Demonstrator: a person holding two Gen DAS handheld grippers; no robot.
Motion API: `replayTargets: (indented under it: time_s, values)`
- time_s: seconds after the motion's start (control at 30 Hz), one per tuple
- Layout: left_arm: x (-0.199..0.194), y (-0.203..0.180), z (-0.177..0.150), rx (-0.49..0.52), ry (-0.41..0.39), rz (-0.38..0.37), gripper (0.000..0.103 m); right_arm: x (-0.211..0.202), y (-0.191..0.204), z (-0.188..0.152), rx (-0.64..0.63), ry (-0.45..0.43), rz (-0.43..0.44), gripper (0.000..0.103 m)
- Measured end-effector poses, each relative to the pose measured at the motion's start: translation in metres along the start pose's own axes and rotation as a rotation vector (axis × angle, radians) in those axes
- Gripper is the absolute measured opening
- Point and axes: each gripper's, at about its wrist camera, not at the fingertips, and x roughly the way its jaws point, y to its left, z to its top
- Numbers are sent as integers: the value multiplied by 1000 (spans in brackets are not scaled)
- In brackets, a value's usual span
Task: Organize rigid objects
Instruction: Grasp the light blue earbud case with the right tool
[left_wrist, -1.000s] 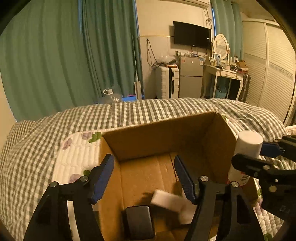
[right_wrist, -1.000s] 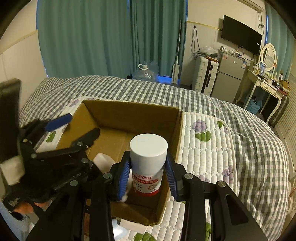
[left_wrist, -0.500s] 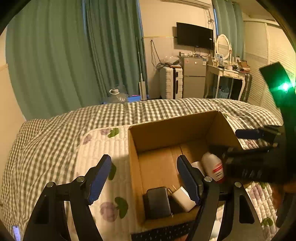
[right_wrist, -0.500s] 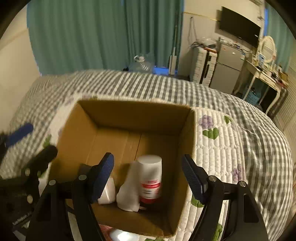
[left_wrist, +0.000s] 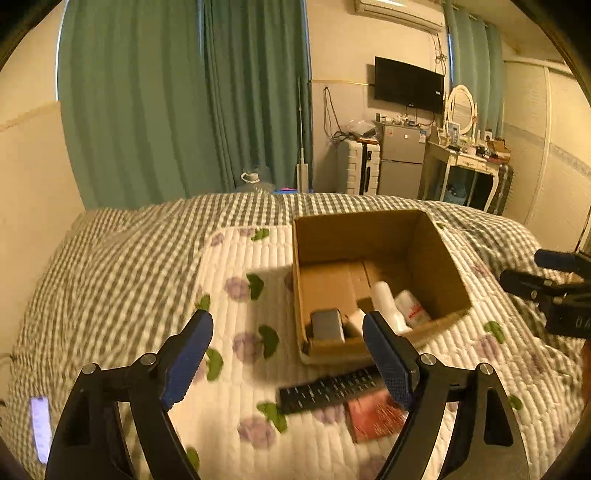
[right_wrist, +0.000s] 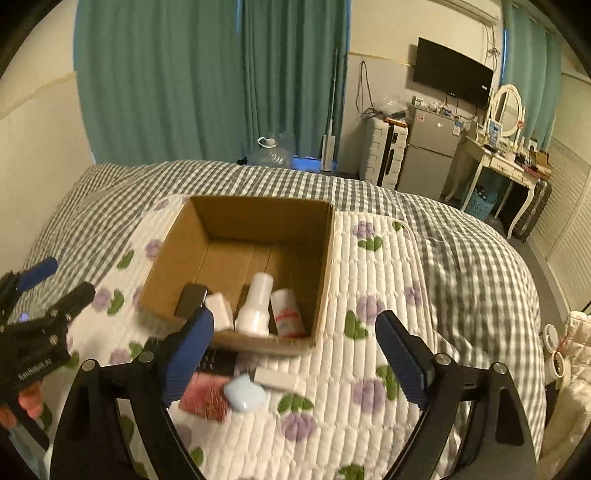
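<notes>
An open cardboard box (left_wrist: 436, 258) (right_wrist: 258, 214) sits on the bed. Inside lie a white bottle with a red label (right_wrist: 286, 314) (left_wrist: 412, 308), a white flask-shaped bottle (right_wrist: 255, 306) (left_wrist: 384, 301), a white block (right_wrist: 218, 310) and a dark flat case (left_wrist: 327, 325) (right_wrist: 192, 299). In front of the box lie a black remote (left_wrist: 328, 393), a red packet (right_wrist: 205, 397) (left_wrist: 373, 417), a light blue object (right_wrist: 245, 393) and a white bar (right_wrist: 275, 378). My left gripper (left_wrist: 288, 362) is open and empty, back from the box. My right gripper (right_wrist: 295, 358) is open and empty above these items.
The bed has a white quilted flower mat (right_wrist: 369, 295) over a grey checked cover (left_wrist: 129, 258). A phone with a lit screen (left_wrist: 40, 428) lies at the far left. Green curtains, a suitcase, a fridge and a dressing table stand behind the bed.
My right gripper let go of the red-label bottle into the box and opened. Both grippers pulled back and up from the box, bringing the items in front of it into view.
</notes>
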Motion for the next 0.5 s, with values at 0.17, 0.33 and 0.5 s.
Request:
replayTargets:
  time_s: [0.17,0.33,0.5]
  values:
    - [-5,-10,-25,12,21,23,86,7,9,-28,5,22,28,91]
    - [23,-17,-62,-18,98,42,86,51,21,-64,59,105,64,91]
    - [55,-11,-89,-45,154,46,86,100,27,-94,83,188,59,91]
